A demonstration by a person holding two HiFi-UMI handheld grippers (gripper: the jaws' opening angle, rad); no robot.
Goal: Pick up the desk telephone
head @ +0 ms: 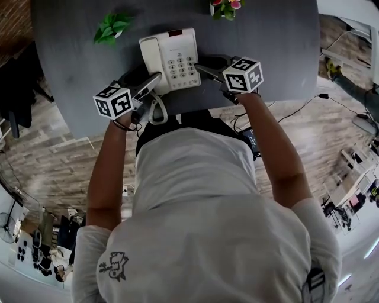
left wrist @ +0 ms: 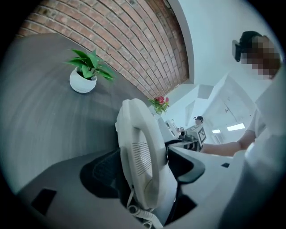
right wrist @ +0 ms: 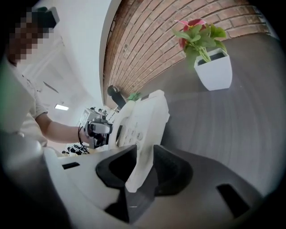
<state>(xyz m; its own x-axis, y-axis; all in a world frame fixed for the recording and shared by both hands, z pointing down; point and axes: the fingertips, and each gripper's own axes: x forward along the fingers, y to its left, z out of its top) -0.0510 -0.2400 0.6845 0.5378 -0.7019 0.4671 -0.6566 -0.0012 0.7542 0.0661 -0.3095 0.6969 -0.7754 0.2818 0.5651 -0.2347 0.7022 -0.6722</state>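
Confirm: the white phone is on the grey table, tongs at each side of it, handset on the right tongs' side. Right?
No. The handset lies on the left tongs' side of the phone; the right tongs are at its other edge. The head view shows it. The rest holds.

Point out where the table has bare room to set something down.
Two bare stretches of the table: the left side, from the green plant to the near edge, and the right side, beyond the right gripper and in front of the flower pot. The middle near edge is crowded: telephone, with the left gripper alongside.
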